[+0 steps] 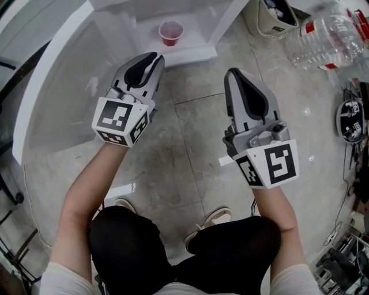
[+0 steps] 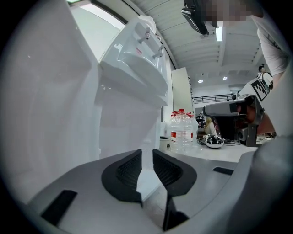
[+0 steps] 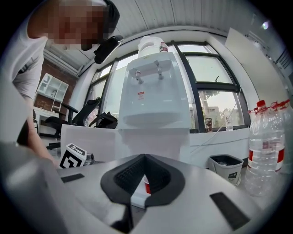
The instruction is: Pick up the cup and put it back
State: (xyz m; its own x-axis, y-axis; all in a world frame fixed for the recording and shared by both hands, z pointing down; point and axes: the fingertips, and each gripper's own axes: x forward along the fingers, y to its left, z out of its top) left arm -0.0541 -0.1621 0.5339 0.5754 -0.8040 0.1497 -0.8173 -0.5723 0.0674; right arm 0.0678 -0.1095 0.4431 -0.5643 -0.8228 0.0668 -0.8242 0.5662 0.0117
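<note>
A small red cup (image 1: 171,31) stands upright on the drip tray of the white water dispenser (image 1: 190,49) at the top of the head view. My left gripper (image 1: 155,57) hovers just short of the tray, below and left of the cup. Its pads (image 2: 129,171) stand a narrow gap apart with nothing between them. The cup is out of sight in the left gripper view. My right gripper (image 1: 232,72) hangs further back and to the right, with its tips meeting. A red sliver of the cup (image 3: 146,185) shows behind its jaws, under the dispenser (image 3: 155,91).
A beige waste bin (image 1: 271,17) and large clear water bottles (image 1: 326,34) stand right of the dispenser. Cables and a round device (image 1: 350,118) lie at the far right. A white curved panel (image 1: 52,86) runs along the left. The person's shoes (image 1: 213,219) rest on the stone floor.
</note>
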